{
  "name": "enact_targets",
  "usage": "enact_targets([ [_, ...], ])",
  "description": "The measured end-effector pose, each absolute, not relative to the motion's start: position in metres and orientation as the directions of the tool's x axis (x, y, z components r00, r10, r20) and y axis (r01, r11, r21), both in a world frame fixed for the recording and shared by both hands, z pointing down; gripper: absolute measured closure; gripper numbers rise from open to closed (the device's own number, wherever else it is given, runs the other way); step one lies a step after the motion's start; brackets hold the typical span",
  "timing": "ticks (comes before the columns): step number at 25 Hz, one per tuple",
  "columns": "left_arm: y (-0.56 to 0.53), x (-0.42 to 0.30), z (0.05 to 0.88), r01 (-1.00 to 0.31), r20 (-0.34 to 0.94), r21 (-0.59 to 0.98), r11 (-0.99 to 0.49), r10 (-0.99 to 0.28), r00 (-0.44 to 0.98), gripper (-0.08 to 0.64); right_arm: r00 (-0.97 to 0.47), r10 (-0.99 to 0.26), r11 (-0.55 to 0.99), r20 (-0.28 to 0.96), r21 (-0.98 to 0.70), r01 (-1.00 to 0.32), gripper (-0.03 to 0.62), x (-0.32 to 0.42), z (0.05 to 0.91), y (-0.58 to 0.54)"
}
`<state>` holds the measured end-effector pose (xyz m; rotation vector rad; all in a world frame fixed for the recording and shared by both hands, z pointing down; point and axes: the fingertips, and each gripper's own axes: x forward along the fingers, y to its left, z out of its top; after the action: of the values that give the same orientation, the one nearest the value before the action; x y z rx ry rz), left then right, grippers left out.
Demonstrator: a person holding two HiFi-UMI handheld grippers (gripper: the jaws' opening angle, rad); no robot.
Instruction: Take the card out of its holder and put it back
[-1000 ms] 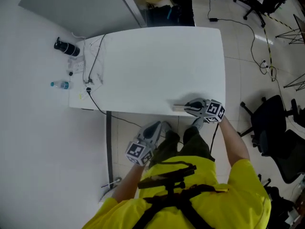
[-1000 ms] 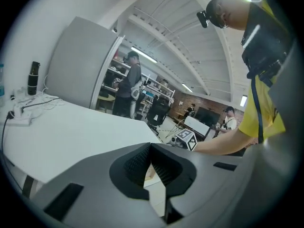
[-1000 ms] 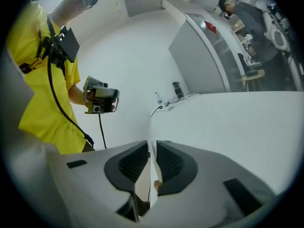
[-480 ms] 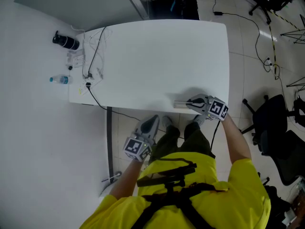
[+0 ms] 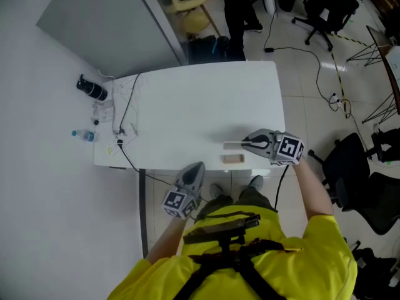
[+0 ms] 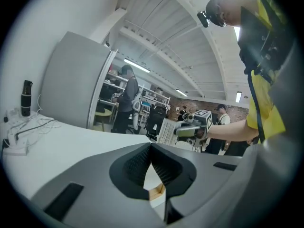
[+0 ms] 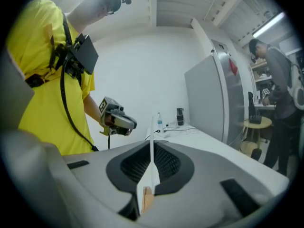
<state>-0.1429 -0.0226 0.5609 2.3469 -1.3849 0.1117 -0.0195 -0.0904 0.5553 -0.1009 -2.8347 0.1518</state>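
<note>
Two grippers are in use. Your left gripper (image 5: 197, 166) hangs left of the holder (image 5: 233, 159), at the near edge of the table (image 5: 187, 105). Its pads are together with nothing between them, probably ready to steady the holder. The holder lies empty. The card (image 5: 232, 145) is just beside it, clear of it, pinched edge-on by your right gripper (image 5: 245, 144), whose jaws have just been closing on it. This grip likely keeps the card aligned for reinsertion. The holder's slot is too small to make out, and no view shows the card's face.

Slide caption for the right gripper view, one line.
Right claw pinches the white card edge-on, clear of its wooden holder below.
</note>
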Motion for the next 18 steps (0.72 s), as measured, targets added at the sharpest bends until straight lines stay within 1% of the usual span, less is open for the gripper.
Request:
enact_targets([
  [6, -0.028, -0.141, 0.550, -0.864, 0.246, 0.236, -0.444, -0.833, 0.496, 0.561, -0.935, 0.062, 0.998, 0.349, -0.039, 0.051, 0.572, -0.015, 0.451, -0.087],
  [9, -0.032, -0.134, 0.551, -0.857, 0.229, 0.221, -0.465, -0.829, 0.509, 0.561, -0.946, 0.049, 0.999, 0.320, -0.037, 0.039, 0.572, -0.013, 0.421, -0.085],
  [11, -0.032, -0.128, 0.553, -0.852, 0.227, 0.217, -0.476, -0.825, 0.518, 0.563, -0.952, 0.049, 0.999, 0.304, -0.032, 0.041, 0.572, -0.012, 0.412, -0.082],
  [18, -0.021, -0.118, 0.555, -0.845, 0.249, 0.182, -0.503, -0.808, 0.534, 0.562, -0.948, 0.052, 0.999, 0.314, -0.031, 0.044, 0.572, -0.014, 0.417, -0.066],
])
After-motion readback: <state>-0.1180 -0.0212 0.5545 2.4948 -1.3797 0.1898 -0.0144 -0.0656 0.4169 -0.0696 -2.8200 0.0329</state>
